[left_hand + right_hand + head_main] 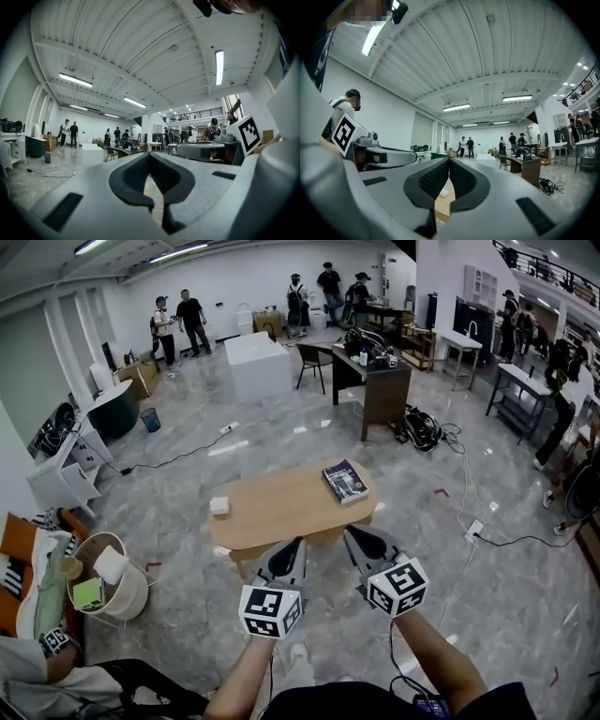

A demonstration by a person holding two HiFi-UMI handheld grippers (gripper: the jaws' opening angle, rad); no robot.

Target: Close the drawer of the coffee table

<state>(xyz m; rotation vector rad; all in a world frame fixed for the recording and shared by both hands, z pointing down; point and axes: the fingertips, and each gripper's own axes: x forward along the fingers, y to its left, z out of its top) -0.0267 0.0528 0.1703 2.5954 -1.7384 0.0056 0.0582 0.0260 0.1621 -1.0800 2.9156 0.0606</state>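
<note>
The oval wooden coffee table [272,512] stands on the grey floor just ahead of me in the head view. A dark book [345,481] lies at its right end and a small white box [219,505] at its left end. My left gripper [297,544] and right gripper [350,532] hover side by side over the table's near edge, both shut with nothing between the jaws. They cover the table's front, so I cannot make out the drawer. In the left gripper view the left gripper [149,154] has its tips together. The right gripper [449,160] looks the same in its own view, with the tabletop [442,206] below.
A round basket [127,601] with a towel and a box stands at my left. A power strip [473,530] and cables lie on the floor to the right. Farther back are a dark desk [380,381], a white block [258,362] and several people.
</note>
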